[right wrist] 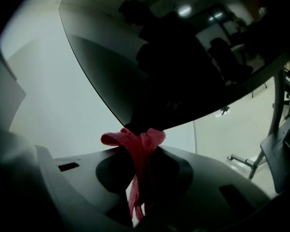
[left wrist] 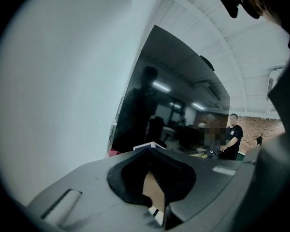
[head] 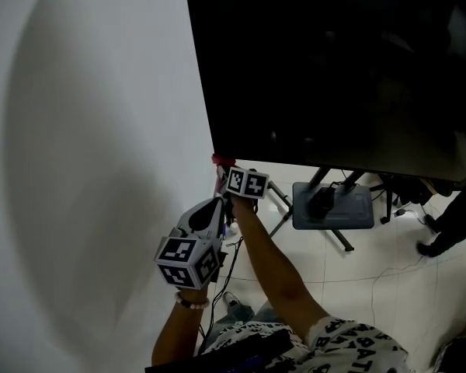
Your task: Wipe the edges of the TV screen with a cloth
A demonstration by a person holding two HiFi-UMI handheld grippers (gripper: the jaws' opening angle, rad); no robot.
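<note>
The right gripper [head: 224, 169] is pinching a red cloth [head: 219, 161] tightly between its fingers, holding it at the bottom left corner of the TV [head: 334, 68]. Bare wall [head: 85, 130] is lying open left of that edge. To the right, the stand [head: 332, 205] is sitting on the floor [head: 357, 270] under the bottom edge. The left gripper [head: 217, 204] is hanging just nearer, its fingers drawn together on nothing. Only its view is showing a person [left wrist: 232, 137] standing far right. Only the right gripper view is showing the cloth's tail trailing down between the fingers.
</note>
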